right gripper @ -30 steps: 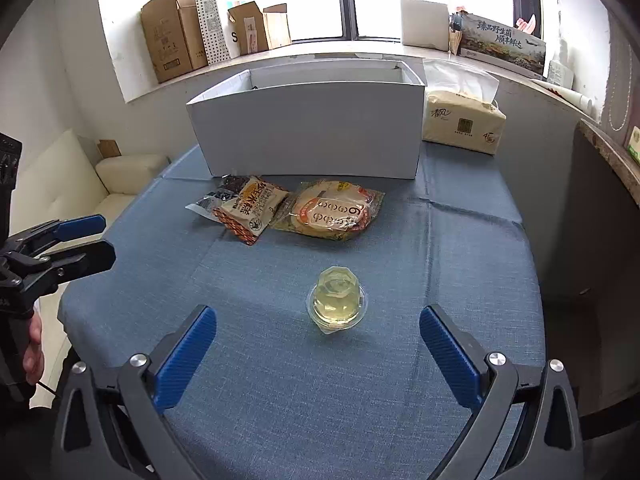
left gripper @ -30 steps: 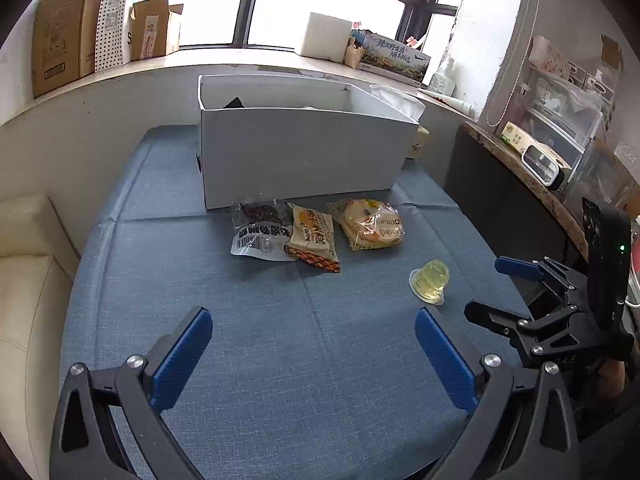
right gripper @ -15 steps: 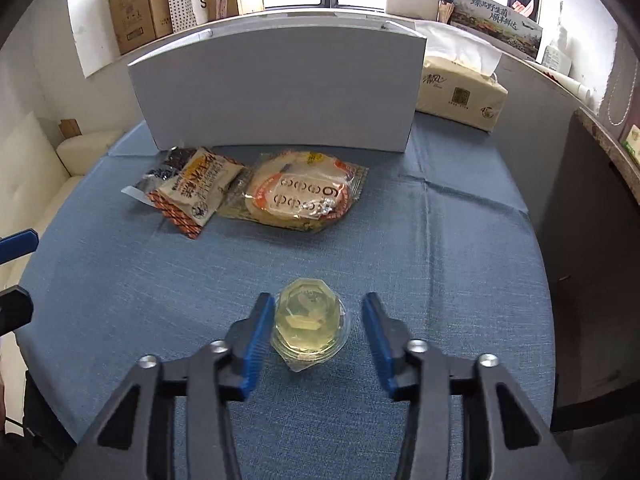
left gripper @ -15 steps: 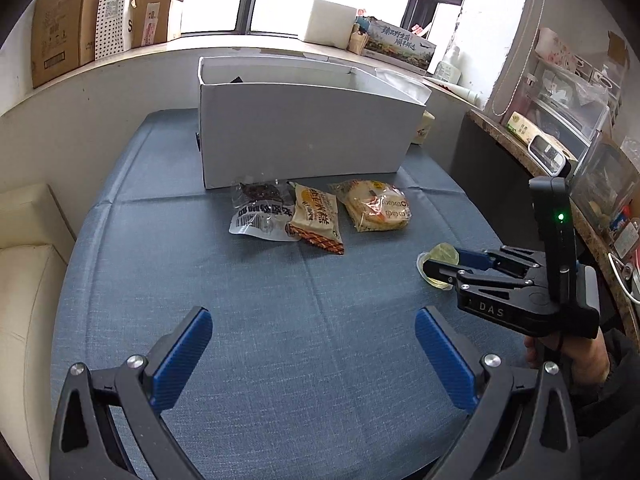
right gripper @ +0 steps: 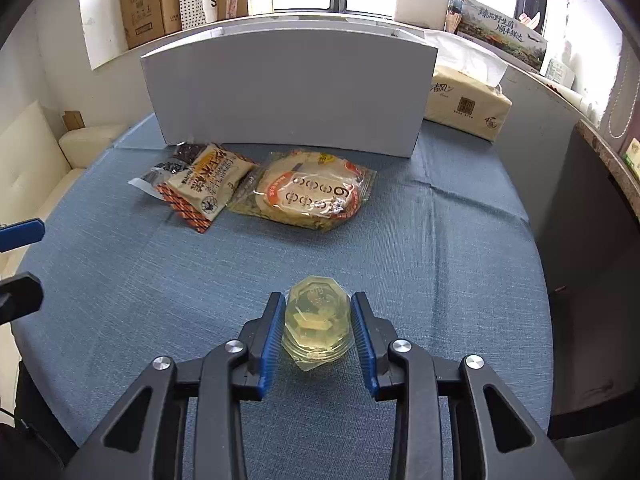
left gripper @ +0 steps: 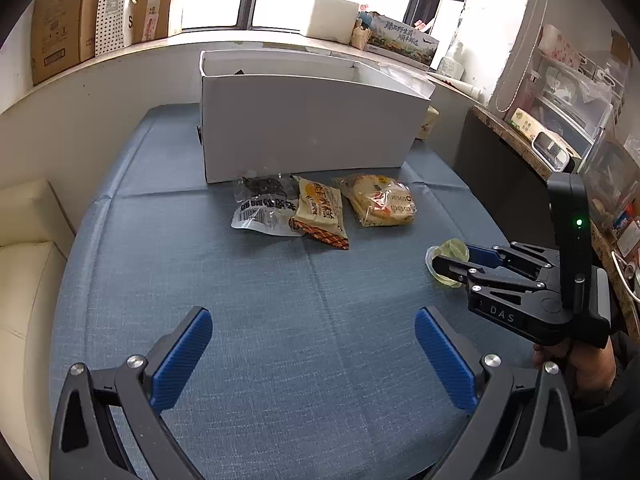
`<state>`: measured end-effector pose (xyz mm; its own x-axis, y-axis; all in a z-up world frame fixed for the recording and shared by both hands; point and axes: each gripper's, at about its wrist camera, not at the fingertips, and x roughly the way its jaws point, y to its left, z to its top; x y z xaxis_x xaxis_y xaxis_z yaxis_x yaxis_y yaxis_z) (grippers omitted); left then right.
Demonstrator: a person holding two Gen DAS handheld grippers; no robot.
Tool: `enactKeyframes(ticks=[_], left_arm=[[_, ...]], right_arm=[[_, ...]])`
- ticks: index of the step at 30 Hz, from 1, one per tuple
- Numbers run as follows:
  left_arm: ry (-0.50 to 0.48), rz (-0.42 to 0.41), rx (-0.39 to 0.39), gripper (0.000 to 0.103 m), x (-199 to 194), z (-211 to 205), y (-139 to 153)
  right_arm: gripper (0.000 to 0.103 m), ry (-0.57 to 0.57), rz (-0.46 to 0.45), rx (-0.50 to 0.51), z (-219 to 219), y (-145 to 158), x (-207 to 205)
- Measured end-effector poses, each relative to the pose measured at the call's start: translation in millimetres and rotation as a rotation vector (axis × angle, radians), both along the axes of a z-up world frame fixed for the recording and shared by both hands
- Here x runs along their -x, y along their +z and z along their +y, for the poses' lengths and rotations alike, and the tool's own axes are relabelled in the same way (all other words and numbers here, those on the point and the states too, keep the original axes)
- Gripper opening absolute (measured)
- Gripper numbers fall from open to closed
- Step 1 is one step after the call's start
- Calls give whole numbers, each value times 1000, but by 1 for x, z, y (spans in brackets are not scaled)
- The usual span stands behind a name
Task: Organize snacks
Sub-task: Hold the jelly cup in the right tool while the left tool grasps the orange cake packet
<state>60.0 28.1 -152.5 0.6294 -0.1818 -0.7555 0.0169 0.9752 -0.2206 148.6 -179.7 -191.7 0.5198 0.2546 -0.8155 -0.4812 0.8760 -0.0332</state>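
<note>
A clear yellow jelly cup [right gripper: 318, 322] sits on the blue tablecloth, and my right gripper [right gripper: 318, 330] is shut on it, its blue pads pressing both sides. In the left wrist view the same jelly cup [left gripper: 450, 250] shows at the right gripper [left gripper: 448, 262] tips on the right. Three snack packs lie before a white box [left gripper: 308, 128]: a dark pack [left gripper: 262, 208], an orange-edged pack [left gripper: 320, 212] and a round pastry pack [left gripper: 380, 204]. My left gripper [left gripper: 314, 356] hangs open over bare cloth near the front.
A tissue pack [right gripper: 466, 102] lies right of the white box [right gripper: 288, 92]. Cardboard boxes [left gripper: 60, 16] and a printed carton line the window sill. A cream sofa [left gripper: 24, 280] stands left of the table; cluttered shelves [left gripper: 580, 120] stand on the right.
My right gripper moved in over the jelly cup and its jaws went from wide open to shut on the cup. The left gripper stayed about where it was, still open.
</note>
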Motion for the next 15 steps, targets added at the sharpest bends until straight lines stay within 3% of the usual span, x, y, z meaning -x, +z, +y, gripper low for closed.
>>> enactKeyframes(ticks=[8,15], left_arm=[[5,-20,-21,103,-13,6,2],[19,-36,-72,103,-59,20,4]], right_arm=[[36,10,-55,-26,-3,30,9],[36,16,-94,-91,-7,65,27]])
